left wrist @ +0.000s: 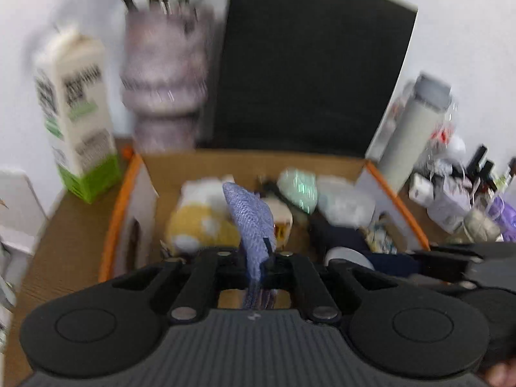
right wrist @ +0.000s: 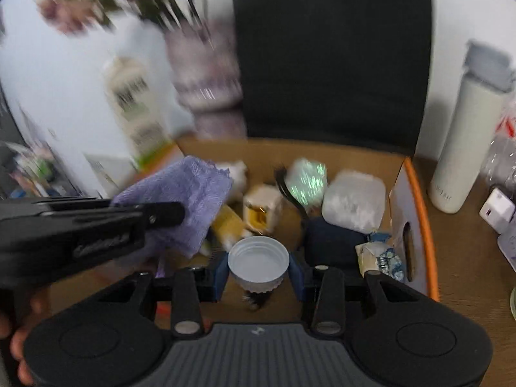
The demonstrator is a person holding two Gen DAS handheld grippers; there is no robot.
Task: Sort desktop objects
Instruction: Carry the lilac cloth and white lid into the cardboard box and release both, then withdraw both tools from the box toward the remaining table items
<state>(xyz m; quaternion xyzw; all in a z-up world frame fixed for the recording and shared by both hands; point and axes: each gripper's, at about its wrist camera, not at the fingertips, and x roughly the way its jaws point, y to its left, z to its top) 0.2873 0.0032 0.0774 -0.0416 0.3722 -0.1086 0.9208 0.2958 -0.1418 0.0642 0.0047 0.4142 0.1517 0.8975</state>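
An open cardboard box (left wrist: 119, 206) with orange edges lies in front of both grippers and holds several small items. My left gripper (left wrist: 258, 266) is over the box's near side, shut on a purple knitted cloth (left wrist: 251, 216) that sticks up from between its fingers. In the right wrist view this left gripper (right wrist: 167, 214) comes in from the left with the cloth (right wrist: 183, 190) draped at its tip. My right gripper (right wrist: 258, 269) is shut on a white round cap (right wrist: 258, 259), hollow side up, between blue pads (right wrist: 219, 274), above the box (right wrist: 419, 193). In the left wrist view the cap (left wrist: 348, 256) shows at the right.
Inside the box are a yellow-and-white plush (left wrist: 200, 222), a shiny green pouch (right wrist: 306, 177), a clear plastic tub (right wrist: 354, 200) and a dark blue bundle (right wrist: 329, 242). Behind stand a milk carton (left wrist: 77, 119), a vase (left wrist: 164, 80), a black panel (left wrist: 306, 64) and a white flask (right wrist: 467, 148). Clutter (left wrist: 458, 200) lies at the right.
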